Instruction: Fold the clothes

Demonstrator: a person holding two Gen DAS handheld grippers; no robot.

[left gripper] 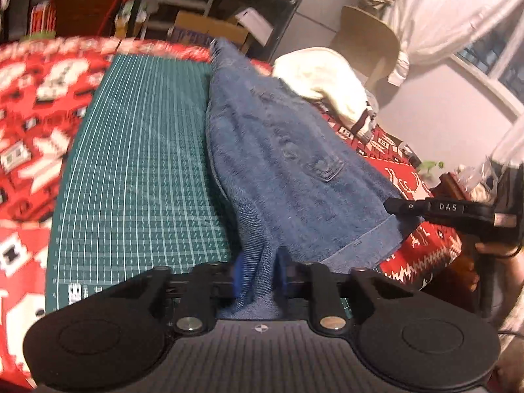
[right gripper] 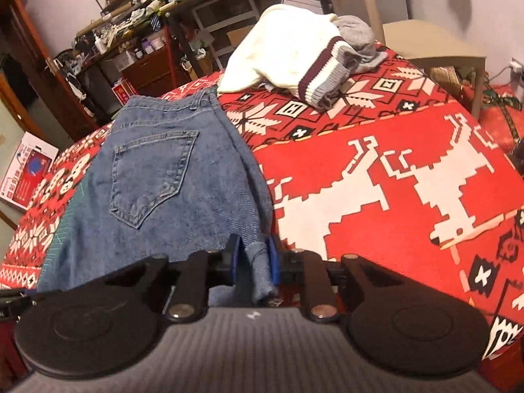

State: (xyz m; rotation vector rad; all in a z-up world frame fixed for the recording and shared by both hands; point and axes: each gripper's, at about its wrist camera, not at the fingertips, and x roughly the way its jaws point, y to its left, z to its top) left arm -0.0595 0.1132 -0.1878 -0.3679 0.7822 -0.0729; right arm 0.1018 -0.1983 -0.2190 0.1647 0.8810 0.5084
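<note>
Both sets of jaws are clamped on the near hem of the denim shorts (right gripper: 157, 177), the left gripper (left gripper: 260, 275) on one corner and the right gripper (right gripper: 253, 262) on the other. The shorts lie partly on the green cutting mat (left gripper: 137, 170) over the red patterned cloth (right gripper: 376, 180). Both corners should be lifted evenly and carried toward the waistband, so that the fold lands square.

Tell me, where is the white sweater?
The white sweater lies at the far end of the red blanket, beyond the jeans, with a grey garment bunched against it.

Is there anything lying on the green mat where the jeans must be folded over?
Nothing visible. The green cutting mat beside the jeans is bare. The white sweater lies apart, farther back on the red blanket. Both grippers already pinch denim.
</note>
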